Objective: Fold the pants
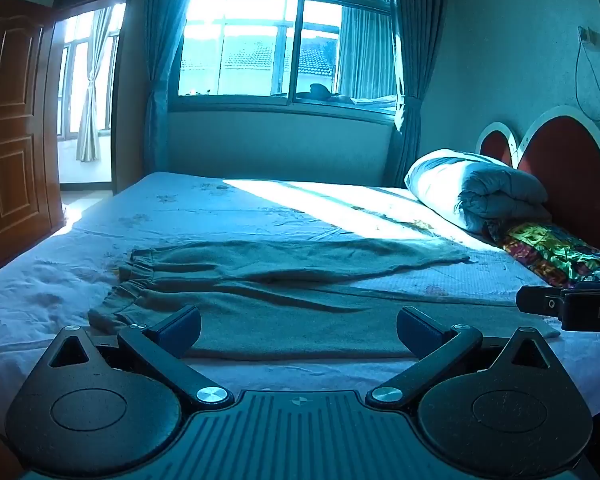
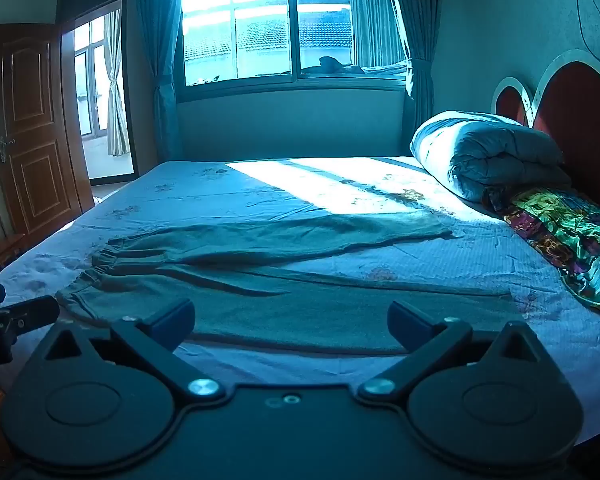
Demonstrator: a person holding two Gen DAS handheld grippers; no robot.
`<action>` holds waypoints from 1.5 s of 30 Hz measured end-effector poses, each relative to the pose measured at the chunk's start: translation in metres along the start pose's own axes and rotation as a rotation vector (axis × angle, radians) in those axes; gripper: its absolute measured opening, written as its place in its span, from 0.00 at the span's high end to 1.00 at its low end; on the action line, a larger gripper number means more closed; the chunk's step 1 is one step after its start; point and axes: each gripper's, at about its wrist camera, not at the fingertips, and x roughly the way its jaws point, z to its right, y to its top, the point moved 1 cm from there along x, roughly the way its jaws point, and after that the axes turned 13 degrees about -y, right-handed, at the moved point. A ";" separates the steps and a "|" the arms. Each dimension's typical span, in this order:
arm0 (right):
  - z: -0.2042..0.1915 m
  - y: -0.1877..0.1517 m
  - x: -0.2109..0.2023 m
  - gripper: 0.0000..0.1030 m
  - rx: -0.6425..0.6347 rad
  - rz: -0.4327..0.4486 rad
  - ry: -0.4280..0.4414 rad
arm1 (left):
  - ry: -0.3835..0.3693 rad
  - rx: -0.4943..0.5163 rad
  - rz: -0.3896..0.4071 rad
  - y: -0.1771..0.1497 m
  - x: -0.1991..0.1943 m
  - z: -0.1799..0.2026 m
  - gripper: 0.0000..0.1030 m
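Observation:
Grey-green pants [image 1: 284, 292] lie spread flat on the bed [image 1: 188, 212], waistband at the left, both legs running to the right; they also show in the right wrist view [image 2: 284, 280]. My left gripper [image 1: 298, 330] is open and empty, just short of the near leg's front edge. My right gripper [image 2: 290, 322] is open and empty at the same front edge, further right. The right gripper shows at the right edge of the left wrist view [image 1: 572, 306]. The left gripper shows at the left edge of the right wrist view [image 2: 16, 316].
A rolled quilt [image 1: 476, 188] and a colourful pillow [image 1: 556, 252] lie at the red headboard [image 1: 568, 168] on the right. A window [image 1: 284, 40] with curtains is behind the bed. A wooden door [image 1: 12, 120] stands open at the left.

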 end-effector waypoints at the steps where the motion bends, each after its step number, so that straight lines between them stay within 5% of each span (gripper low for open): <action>1: 0.000 0.000 0.000 0.06 0.002 0.002 0.001 | 0.002 0.000 0.001 0.000 -0.001 0.000 0.00; 45: -0.002 0.000 0.000 0.06 0.004 -0.005 0.002 | 0.001 0.007 -0.021 0.000 0.003 0.002 0.00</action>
